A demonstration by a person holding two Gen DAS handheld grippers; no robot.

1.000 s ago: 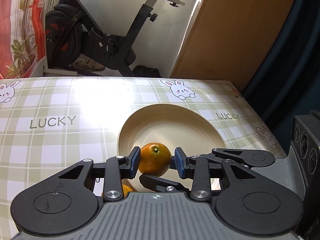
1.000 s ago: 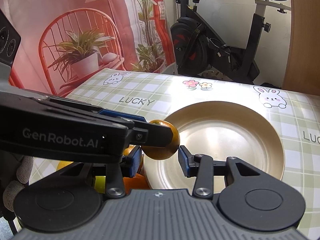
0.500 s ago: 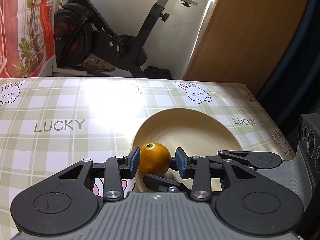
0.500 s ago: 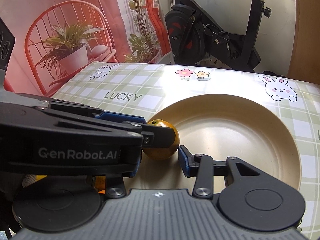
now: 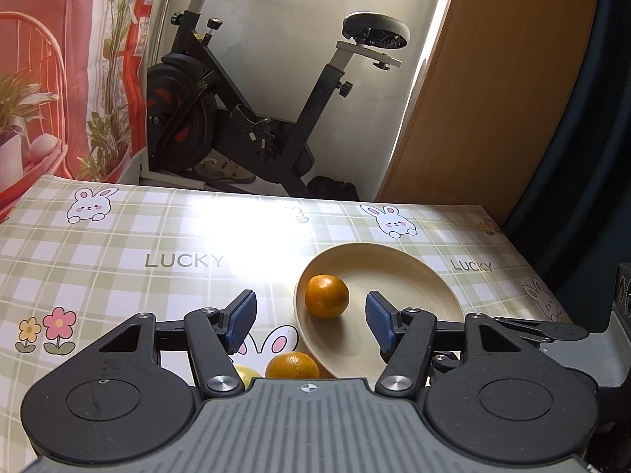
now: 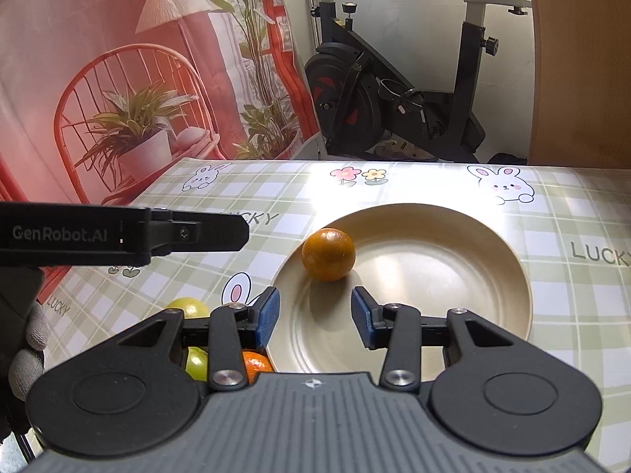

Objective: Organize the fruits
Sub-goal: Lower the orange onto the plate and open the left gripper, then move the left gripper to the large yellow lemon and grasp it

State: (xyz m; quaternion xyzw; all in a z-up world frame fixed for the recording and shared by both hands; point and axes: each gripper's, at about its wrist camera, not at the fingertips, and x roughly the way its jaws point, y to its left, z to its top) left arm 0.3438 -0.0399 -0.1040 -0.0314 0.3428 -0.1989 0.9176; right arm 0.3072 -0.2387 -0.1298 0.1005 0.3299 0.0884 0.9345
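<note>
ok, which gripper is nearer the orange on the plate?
Right, narrowly. Right gripper sits open just short of the orange on the plate. Left gripper, jaws just been opening with the orange clear of them, hangs higher, off to its left.

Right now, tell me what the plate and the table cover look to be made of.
Plate: cream, smooth with a soft satin sheen and faint rings in its base; probably plastic or glazed ceramic, I cannot tell which. Table cover: glossy printed sheet, likely vinyl or oilcloth, since window light glares off its checked bunny pattern.
</note>
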